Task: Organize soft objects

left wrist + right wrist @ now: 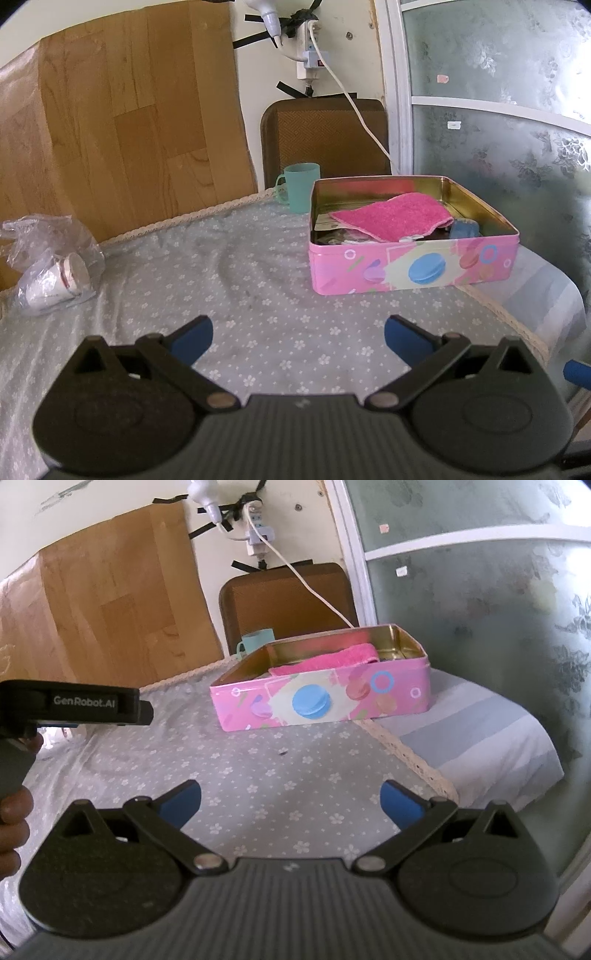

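A pink towel lies inside an open pink tin box at the far right of the table, on top of other items, with a blue object beside it. The box and towel also show in the right wrist view. My left gripper is open and empty, held above the tablecloth short of the box. My right gripper is open and empty, also short of the box. The left gripper's body shows at the left of the right wrist view.
A teal mug stands behind the box. A plastic bag with paper cups lies at the table's left. The floral tablecloth covers the table; its right edge is near the box. A chair back and a glass door stand behind.
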{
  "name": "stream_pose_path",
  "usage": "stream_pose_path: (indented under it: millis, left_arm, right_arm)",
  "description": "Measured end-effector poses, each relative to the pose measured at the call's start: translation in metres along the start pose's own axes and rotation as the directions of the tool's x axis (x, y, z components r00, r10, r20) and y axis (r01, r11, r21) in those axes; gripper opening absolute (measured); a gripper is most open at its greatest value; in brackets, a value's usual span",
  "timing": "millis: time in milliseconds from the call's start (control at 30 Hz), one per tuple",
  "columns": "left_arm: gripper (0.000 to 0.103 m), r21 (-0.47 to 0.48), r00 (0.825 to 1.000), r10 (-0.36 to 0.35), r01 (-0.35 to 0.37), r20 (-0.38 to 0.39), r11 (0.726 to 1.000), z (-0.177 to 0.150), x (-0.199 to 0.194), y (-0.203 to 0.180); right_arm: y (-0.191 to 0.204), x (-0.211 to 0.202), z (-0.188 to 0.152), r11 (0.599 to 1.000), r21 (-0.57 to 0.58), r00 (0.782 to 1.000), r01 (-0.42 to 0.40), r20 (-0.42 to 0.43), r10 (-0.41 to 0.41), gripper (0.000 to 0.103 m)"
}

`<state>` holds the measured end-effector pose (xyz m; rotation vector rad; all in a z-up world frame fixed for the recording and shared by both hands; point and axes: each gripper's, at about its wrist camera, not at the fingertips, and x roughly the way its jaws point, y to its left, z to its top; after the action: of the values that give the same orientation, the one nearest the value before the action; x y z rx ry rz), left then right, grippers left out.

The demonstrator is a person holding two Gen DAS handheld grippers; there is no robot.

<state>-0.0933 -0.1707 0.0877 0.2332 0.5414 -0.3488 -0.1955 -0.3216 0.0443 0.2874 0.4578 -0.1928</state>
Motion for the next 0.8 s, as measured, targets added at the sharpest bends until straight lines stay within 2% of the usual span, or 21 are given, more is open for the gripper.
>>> stream_pose_path:
  millis: [200, 433, 567, 667, 800]
  left_arm:
    - [0.103, -0.021, 1.000, -0.003, 0.003, -0.013, 1.000, -0.001, 0.000, 0.008]
    - [0.103, -0.021, 0.997, -0.026, 0.025, -0.066, 0.999, -0.001, 0.010, 0.009]
    - [0.103, -0.047, 0.997, -0.042, 0.039, -0.069, 0.998, -0.001, 0.010, 0.012]
    - [0.103, -0.054, 0.995, -0.059, 0.055, -0.086, 0.997, -0.001, 0.012, 0.014]
    - [0.103, -0.045, 0.996, -0.041, 0.038, -0.085, 0.998, -0.005, 0.012, 0.014]
  right_arm:
    - [0.008, 0.001, 0.001, 1.000, -0.021, 1.000, -0.001, -0.003, 0.001, 0.103]
    - [0.019, 0.003, 0.014, 0.999, -0.048, 0.999, -0.021, -0.040, 0.019, 0.103]
    - [0.028, 0.000, 0.027, 0.999, -0.052, 1.000, -0.010, -0.001, 0.010, 0.103]
    - [0.032, 0.000, 0.023, 0.999, -0.053, 1.000, 0.002, 0.018, -0.001, 0.103]
    - [0.037, 0.002, 0.017, 0.998, -0.062, 1.000, 0.012, 0.011, -0.011, 0.103]
